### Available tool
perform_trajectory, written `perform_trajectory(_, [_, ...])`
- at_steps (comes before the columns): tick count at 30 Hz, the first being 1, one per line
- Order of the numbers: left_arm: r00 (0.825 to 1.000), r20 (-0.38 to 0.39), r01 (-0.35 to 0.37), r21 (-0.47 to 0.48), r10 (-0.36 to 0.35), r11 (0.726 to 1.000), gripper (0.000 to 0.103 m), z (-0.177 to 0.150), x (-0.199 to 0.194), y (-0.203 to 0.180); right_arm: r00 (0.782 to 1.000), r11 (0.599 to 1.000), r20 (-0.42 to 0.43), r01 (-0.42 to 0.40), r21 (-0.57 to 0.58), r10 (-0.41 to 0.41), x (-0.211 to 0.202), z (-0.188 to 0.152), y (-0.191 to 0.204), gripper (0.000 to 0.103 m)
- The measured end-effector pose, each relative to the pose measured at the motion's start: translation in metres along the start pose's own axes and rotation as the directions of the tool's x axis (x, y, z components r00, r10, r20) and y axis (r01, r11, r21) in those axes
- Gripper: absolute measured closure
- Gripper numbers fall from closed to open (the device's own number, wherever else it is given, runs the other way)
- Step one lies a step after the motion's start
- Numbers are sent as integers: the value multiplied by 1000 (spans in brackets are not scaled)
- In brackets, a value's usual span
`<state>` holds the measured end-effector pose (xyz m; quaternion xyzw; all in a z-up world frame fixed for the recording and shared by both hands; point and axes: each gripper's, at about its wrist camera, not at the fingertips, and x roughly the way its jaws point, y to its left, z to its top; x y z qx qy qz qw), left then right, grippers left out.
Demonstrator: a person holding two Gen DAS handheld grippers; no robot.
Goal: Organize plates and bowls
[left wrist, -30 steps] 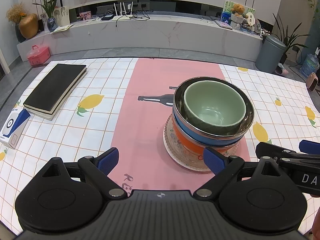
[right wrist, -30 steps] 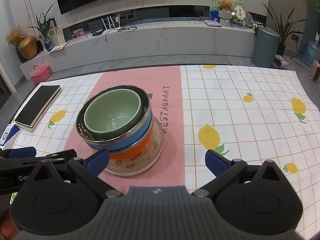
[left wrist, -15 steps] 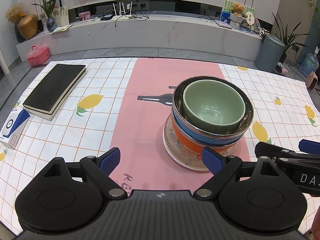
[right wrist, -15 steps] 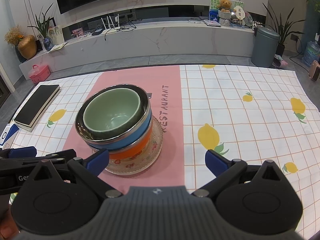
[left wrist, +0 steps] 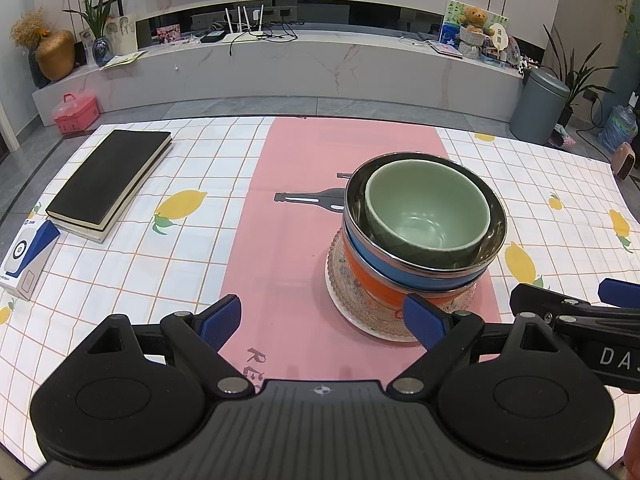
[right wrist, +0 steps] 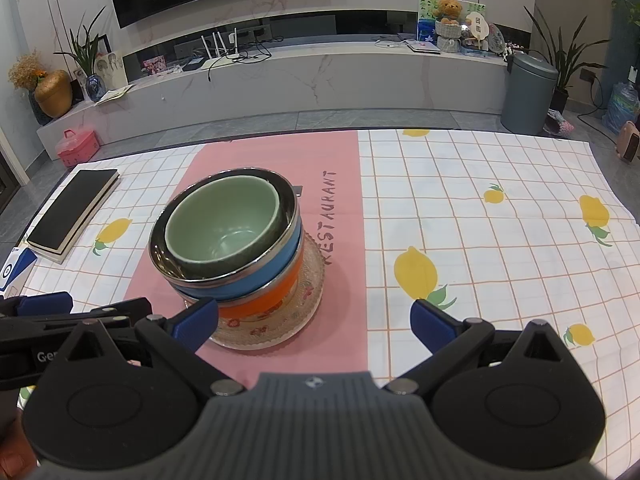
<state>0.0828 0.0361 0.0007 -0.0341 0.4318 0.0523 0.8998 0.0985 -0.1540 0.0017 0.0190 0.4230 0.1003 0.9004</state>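
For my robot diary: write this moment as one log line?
left tool: open | right tool: open | green bowl: top of stack | glass plate: bottom

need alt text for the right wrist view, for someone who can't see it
A green bowl sits nested in a steel-rimmed blue bowl and an orange bowl on a glass plate, on a pink mat. The open right gripper hovers in front, empty.
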Motion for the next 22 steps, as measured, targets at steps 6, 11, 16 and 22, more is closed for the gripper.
perform_trajectory(6, [1000,0,1,0,-1,1000,0,0,0,0,1000,1000,0,0,0,0,0,0,0,3])
perform_trajectory(11, [1000,6,-1,3,1,1000,0,0,0,0,1000,1000,0,0,0,0,0,0,0,3])
perform_trajectory(16, [1000,16,12,5,-12,1000,1,1,-1,-2,1000,1000,1,6,1,-6,0,-1,-2,3])
perform_trajectory(22, [999,32,3,20,-4,1000,1,-1,-3,-2,1000,1000,2,8,1,-8,0,-2,-3,3])
